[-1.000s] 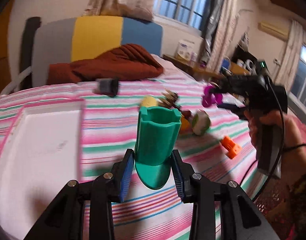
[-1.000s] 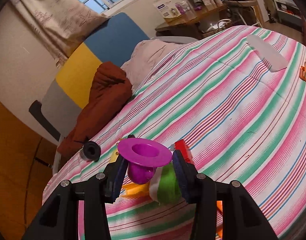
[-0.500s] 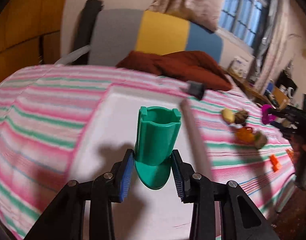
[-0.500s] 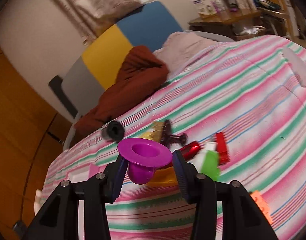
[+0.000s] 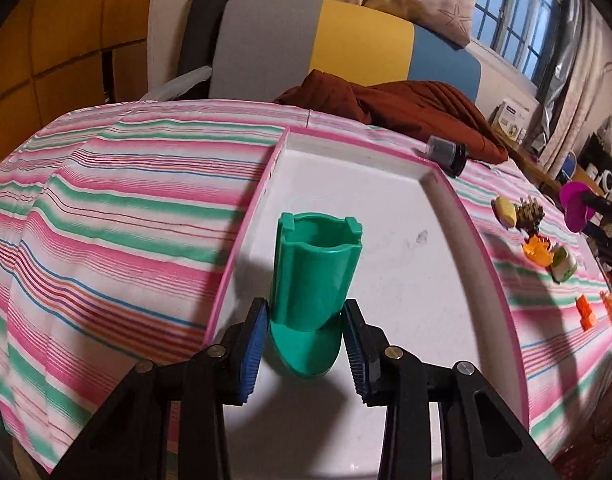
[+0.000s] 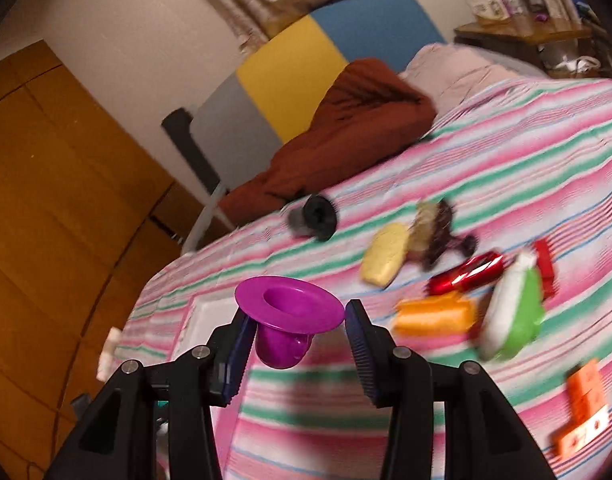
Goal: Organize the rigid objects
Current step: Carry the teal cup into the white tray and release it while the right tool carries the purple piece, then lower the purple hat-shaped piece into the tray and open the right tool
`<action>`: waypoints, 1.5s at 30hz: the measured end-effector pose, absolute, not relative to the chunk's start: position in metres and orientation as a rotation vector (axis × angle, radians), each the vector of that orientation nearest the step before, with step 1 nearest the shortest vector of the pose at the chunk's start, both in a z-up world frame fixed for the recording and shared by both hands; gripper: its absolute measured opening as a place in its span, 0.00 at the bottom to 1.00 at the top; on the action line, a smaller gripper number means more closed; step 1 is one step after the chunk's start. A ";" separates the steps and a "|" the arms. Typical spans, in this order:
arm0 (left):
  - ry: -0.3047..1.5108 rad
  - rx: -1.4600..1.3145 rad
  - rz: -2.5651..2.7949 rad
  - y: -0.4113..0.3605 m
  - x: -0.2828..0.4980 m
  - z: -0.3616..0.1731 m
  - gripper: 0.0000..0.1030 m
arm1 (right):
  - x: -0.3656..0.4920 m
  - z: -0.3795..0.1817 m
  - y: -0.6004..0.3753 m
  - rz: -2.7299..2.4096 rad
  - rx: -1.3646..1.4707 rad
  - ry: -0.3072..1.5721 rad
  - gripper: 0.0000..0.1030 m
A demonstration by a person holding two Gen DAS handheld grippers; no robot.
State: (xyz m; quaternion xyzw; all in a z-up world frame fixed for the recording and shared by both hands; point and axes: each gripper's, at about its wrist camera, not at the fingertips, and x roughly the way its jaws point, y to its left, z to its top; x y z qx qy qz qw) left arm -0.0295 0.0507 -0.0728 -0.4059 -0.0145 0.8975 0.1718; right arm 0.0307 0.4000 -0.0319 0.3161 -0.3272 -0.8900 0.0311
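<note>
the green plastic notched cup (image 5: 314, 264) is clamped upright by the left gripper (image 5: 304, 344) above the pink-rimmed white tray (image 5: 446, 184) at the bed's left edge, seemingly for placement, while the purple plastic flanged cup (image 6: 283, 320) is gripped in the right gripper (image 6: 297, 344).

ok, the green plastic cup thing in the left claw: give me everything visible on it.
The green plastic cup-shaped piece is matte, one colour, and looks moulded or printed. It is a hollow tube, open at the top, with two small square notches on the far rim and shallow vertical ribs. The bottom flares into a rounded base. It stands upright, pinched low between the blue ribbed pads of the left claw, over the white pink-rimmed tray. Whether the base touches the tray is unclear.
</note>
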 end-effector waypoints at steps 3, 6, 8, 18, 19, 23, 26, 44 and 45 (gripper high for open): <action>0.005 -1.136 2.558 0.052 -0.024 -0.073 0.37 | 0.028 -0.034 0.375 -2.678 1.013 -0.975 0.45; 0.019 -1.125 2.557 0.049 -0.018 -0.073 0.37 | 0.027 -0.035 0.346 -2.606 1.028 -0.956 0.45; 0.038 -1.116 2.560 0.048 -0.013 -0.074 0.37 | 0.024 -0.039 0.329 -2.536 1.037 -0.986 0.45; -0.070 -0.972 2.577 0.026 0.027 -0.061 0.78 | -0.011 -0.056 0.241 -2.327 1.197 -0.932 0.45; -0.084 -0.950 2.580 0.025 0.031 -0.060 0.81 | -0.015 -0.058 0.235 -2.313 1.220 -0.939 0.45; -0.060 -0.856 2.638 0.025 0.047 -0.055 0.92 | -0.034 -0.072 0.221 -2.203 1.288 -1.095 0.45; -0.031 -0.833 2.672 0.024 0.051 -0.054 0.95 | -0.046 -0.081 0.214 -2.125 1.336 -1.200 0.45; -0.090 -0.856 2.712 0.001 0.052 -0.062 0.96 | -0.102 -0.137 0.178 -1.743 1.685 -1.653 0.51; -0.093 -0.855 2.711 0.001 0.052 -0.063 0.96 | -0.105 -0.132 0.180 -1.815 1.682 -1.620 0.55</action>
